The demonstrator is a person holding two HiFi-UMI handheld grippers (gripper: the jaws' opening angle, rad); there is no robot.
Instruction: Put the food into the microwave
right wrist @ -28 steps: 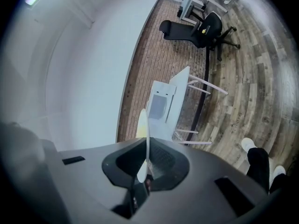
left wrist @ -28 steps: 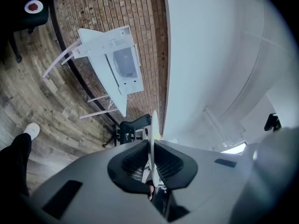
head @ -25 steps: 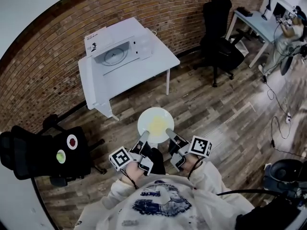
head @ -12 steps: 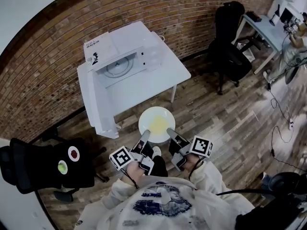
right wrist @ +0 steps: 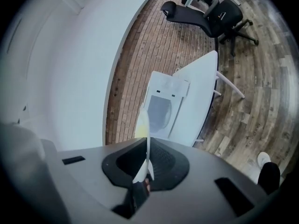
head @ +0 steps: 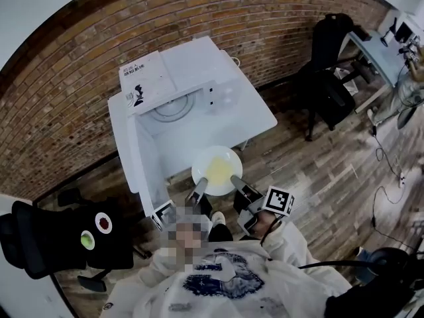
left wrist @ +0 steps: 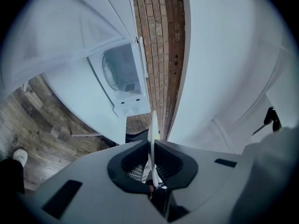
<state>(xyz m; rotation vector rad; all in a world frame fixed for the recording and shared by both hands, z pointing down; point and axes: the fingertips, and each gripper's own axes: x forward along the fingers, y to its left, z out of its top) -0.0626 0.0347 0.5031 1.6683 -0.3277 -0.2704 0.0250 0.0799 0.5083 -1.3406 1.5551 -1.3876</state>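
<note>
Head view: the plate [head: 201, 161] of yellow food [head: 218, 171] is held at the near edge of the tabletop [head: 248, 111], short of the open microwave [head: 173, 105]. The left claw [head: 200, 189] and right claw [head: 235, 179] are each clamped on its near rim. It is likely stiff, slick and breakable, so keep it level. A blurred patch covers the left claw's body, and what the food is can't be told

Head view: high overhead, steeply down. Both gripper views: low, facing forward. All three share open microwave [head: 173, 105] on tabletop [head: 253, 115].
</note>
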